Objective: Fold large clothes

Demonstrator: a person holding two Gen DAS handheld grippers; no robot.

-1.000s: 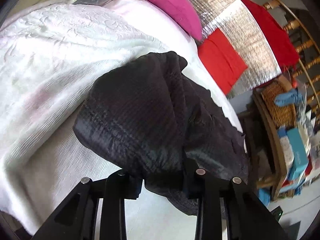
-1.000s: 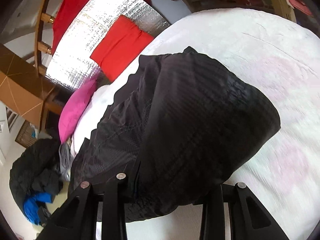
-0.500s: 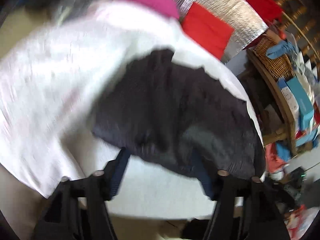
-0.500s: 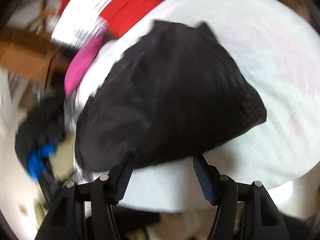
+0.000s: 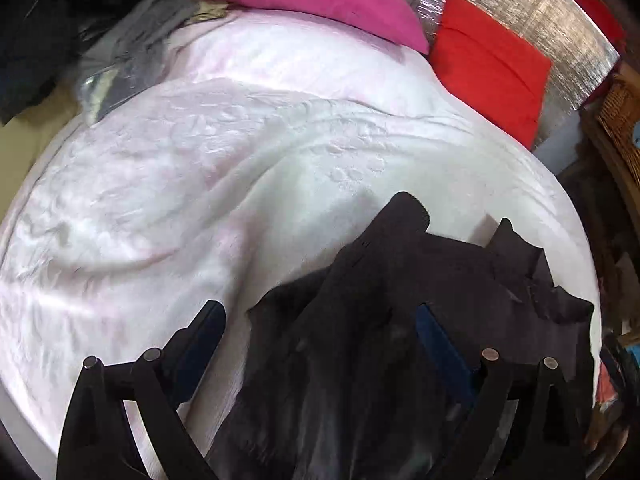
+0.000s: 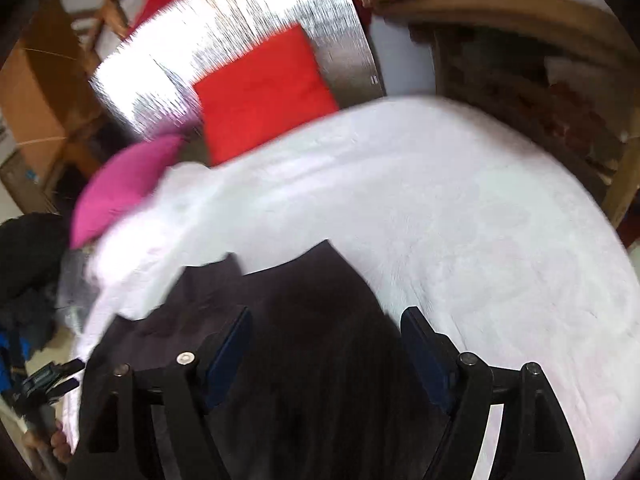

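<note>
Left wrist view shows the left gripper (image 5: 320, 344) spread wide, jaws having just opened — the black garment (image 5: 400, 340) is no longer pinched. The right gripper (image 6: 326, 344) has opened likewise. The garment lies released on the white bedspread (image 5: 200, 184) — that fold looks finished.

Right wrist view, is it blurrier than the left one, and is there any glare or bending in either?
Right wrist view: yes, motion-smeared, worst on the silver foil panel and pink pillow. Left wrist view: sharper, blanket texture readable, though the black garment is soft and dark. Both views: the fisheye lens curves the bed edges, dark vignette in the corners; the foil glares bright.
</note>
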